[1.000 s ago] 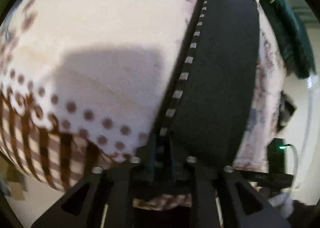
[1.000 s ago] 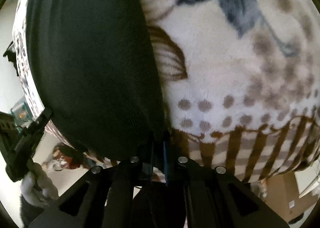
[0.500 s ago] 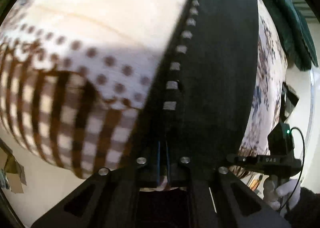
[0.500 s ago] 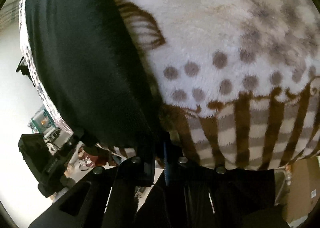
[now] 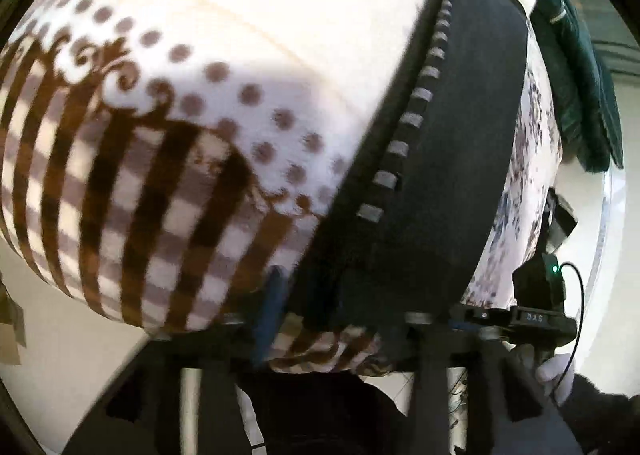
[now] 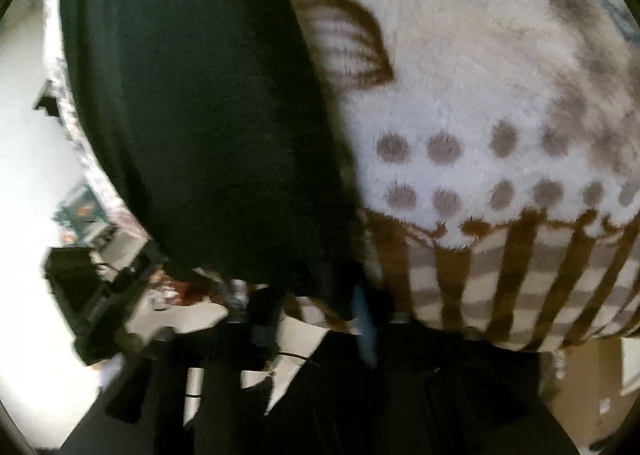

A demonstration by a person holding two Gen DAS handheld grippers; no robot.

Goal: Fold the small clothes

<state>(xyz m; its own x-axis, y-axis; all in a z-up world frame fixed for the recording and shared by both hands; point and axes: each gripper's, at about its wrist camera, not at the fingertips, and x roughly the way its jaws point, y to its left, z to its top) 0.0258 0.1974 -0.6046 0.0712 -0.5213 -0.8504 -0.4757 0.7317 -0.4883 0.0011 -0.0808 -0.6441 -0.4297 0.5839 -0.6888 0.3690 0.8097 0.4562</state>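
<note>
A black garment [image 5: 448, 175] with a grey dashed trim lies stretched flat on a patterned fleece blanket [image 5: 200, 103]; in the right wrist view it fills the left half [image 6: 208, 115]. My left gripper [image 5: 340, 315] is open, its fingers spread wide at the garment's near edge. My right gripper [image 6: 316, 311] is also open, with the garment's near corner lying between its blurred fingers [image 6: 366, 319]. Neither gripper holds the cloth.
The white blanket with brown dots and stripes [image 6: 500, 175] covers the work surface and ends just in front of both grippers. A dark green garment [image 5: 580, 95] lies at the far right. The other hand's gripper shows at the left wrist view's right edge [image 5: 540, 319].
Both grippers were shut on the black garment's near edge and have opened, letting it go. Both have drawn back toward the blanket's near edge.
</note>
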